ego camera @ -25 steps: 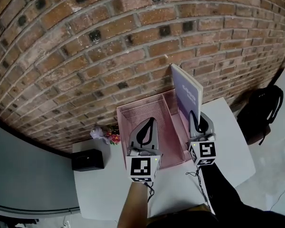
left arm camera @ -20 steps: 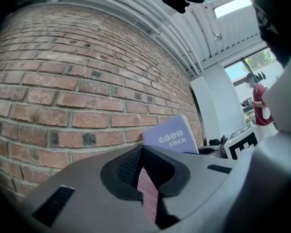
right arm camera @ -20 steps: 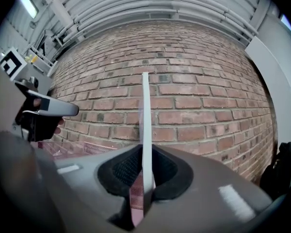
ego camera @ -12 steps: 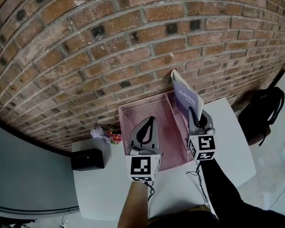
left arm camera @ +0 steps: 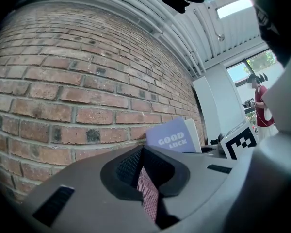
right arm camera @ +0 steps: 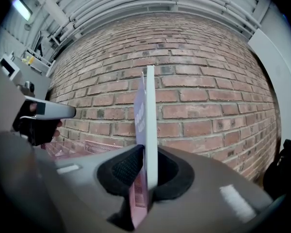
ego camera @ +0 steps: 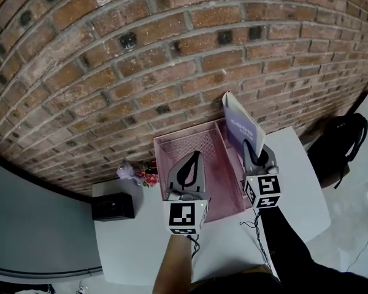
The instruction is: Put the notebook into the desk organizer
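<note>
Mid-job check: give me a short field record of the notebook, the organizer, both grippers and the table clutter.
desk organizer: pink mesh, on the white table by the brick wall
notebook: standing on edge in the desk organizer's narrow right compartment
right gripper: jaws have just been opening; notebook between them, pads look in contact
left gripper: level over the wide compartment; jaws nearly together, pink mesh in the gap, grip unclear
clutter: black box and flowers left of the desk organizer
</note>
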Demonstrator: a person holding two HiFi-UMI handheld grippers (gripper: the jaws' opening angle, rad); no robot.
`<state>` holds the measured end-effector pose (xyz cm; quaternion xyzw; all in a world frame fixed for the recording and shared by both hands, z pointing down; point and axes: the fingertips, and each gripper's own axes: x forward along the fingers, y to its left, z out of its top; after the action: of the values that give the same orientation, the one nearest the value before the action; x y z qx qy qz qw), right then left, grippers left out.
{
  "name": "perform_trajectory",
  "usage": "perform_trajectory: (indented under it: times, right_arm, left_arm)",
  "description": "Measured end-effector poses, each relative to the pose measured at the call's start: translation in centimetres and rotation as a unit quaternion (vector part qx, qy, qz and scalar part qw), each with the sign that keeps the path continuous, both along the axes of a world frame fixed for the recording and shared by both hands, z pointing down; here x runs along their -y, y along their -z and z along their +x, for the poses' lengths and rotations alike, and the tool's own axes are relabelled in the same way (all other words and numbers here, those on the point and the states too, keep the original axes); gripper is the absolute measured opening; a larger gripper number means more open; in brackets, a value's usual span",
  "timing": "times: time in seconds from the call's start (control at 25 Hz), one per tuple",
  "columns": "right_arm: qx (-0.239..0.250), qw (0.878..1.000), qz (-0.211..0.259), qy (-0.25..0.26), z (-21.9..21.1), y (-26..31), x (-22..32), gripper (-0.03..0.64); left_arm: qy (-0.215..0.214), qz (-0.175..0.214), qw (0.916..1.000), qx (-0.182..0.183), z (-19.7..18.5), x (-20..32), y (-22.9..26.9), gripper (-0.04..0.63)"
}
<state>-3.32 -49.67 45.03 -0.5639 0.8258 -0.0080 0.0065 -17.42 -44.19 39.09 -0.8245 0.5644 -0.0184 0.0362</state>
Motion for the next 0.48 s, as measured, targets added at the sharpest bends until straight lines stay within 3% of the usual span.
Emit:
perform_trajectory:
  times: [0.48]
  right_arm:
    - [-0.005, 0.999, -0.030, -0.029, 0.4, -3.7, -0.4, 0.034]
  left_arm:
    - [0.001, -0.012, 0.9999, -0.001, -0.8, 0.0, -1.2, 0.006]
